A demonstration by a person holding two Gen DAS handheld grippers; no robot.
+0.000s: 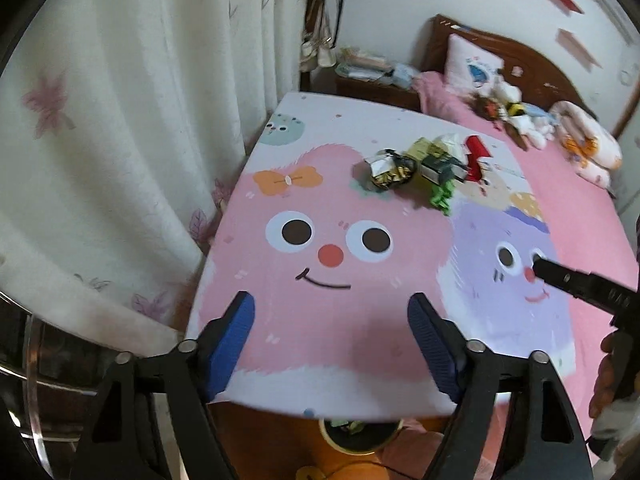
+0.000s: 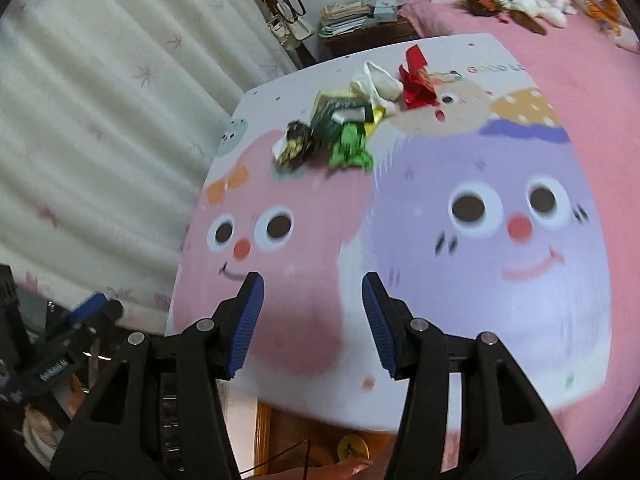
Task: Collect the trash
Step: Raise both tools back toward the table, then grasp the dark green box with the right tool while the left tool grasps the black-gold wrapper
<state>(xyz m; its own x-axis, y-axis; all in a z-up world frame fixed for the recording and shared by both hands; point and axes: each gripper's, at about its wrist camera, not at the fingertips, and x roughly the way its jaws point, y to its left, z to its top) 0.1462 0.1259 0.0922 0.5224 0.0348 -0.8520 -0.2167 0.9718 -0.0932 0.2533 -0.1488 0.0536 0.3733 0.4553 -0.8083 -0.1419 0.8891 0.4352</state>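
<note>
Ahead, trash pile (image 1: 430,166), well beyond both empty jaws

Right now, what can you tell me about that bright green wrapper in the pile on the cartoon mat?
The green wrapper is a crumpled piece of shiny, bright green packaging, plastic or foil by its look, creased into folds. It lies at the near edge of the trash pile, closest to the grippers, on the cartoon mat between the pink face and the purple face. A dark green carton rests against its far side, and a black-and-gold wrapper lies just to its left. Neither gripper touches it.
</note>
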